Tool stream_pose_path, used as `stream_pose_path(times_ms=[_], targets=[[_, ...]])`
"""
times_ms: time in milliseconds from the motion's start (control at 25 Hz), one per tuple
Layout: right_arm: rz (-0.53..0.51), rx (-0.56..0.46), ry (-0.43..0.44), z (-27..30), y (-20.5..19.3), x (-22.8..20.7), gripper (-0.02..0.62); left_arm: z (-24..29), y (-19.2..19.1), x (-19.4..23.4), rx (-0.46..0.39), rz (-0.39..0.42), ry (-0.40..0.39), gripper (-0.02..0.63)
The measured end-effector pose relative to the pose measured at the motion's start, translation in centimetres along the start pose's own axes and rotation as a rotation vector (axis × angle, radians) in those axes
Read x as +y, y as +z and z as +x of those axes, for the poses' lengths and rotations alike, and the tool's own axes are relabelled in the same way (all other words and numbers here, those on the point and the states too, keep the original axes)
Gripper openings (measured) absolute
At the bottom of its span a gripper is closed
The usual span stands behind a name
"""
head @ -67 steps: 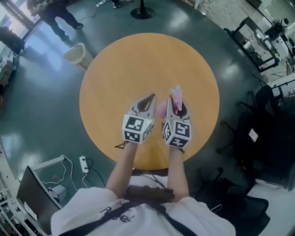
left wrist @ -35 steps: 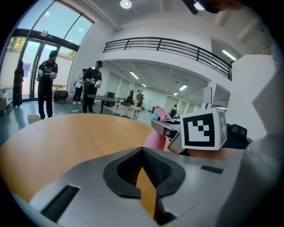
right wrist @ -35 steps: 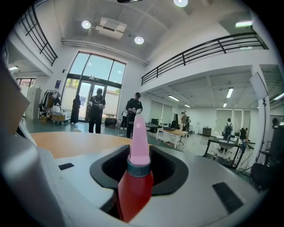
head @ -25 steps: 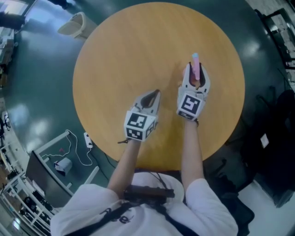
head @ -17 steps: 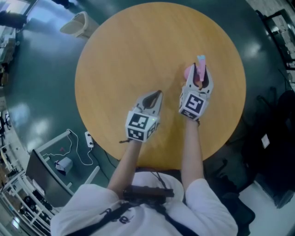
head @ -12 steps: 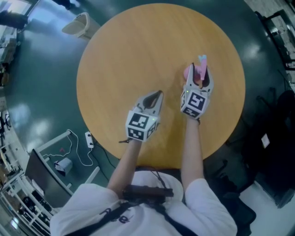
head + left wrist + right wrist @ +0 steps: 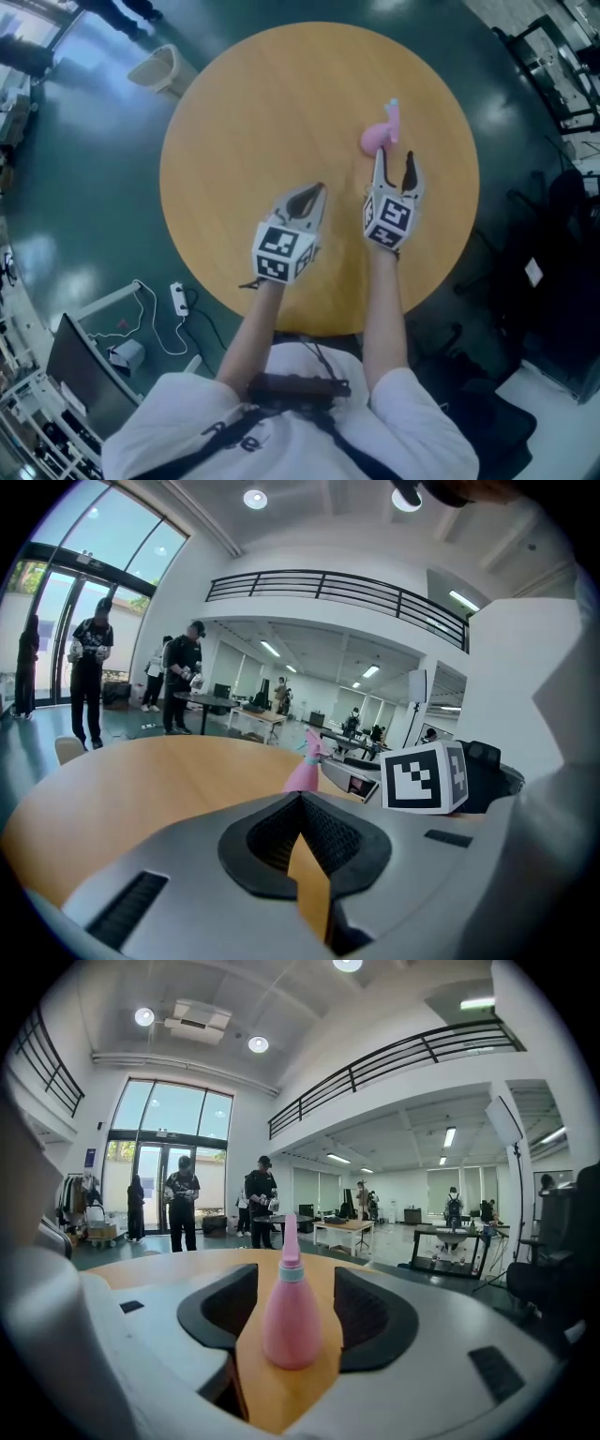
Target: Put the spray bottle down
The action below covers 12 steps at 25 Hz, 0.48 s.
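As the right hand-held gripper [image 7: 394,161] opens wide and draws back, the pink spray bottle [image 7: 380,134] stands upright on the worktop [image 7: 262,122], apparently untouched. The put-down looks done.

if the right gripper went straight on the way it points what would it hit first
Most likely the pink spray bottle: it stands upright on the table, dead ahead of the right gripper, whose jaws are opening, clear of it. It may be just past their tips.
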State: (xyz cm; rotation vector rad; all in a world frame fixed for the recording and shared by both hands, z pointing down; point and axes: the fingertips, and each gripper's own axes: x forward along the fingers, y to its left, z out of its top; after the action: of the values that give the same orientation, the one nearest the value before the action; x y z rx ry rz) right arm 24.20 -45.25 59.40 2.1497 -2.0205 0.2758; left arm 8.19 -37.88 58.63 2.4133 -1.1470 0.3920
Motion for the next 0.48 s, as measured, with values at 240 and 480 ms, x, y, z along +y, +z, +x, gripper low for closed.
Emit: stream_pose_path(times_ms=[240,480], targets=[[0.045,0.079,-0.014,-4.7,-0.8,0.3,0.206,-2.7,1.2,-1.1,-0.065,0.032,-0.017,0.012],[0.077,0.086,0.017,-11.1,0.4,2.6,0.117,-6.7,2.2,-1.7,-0.120,0.049,-0.023,0.014]])
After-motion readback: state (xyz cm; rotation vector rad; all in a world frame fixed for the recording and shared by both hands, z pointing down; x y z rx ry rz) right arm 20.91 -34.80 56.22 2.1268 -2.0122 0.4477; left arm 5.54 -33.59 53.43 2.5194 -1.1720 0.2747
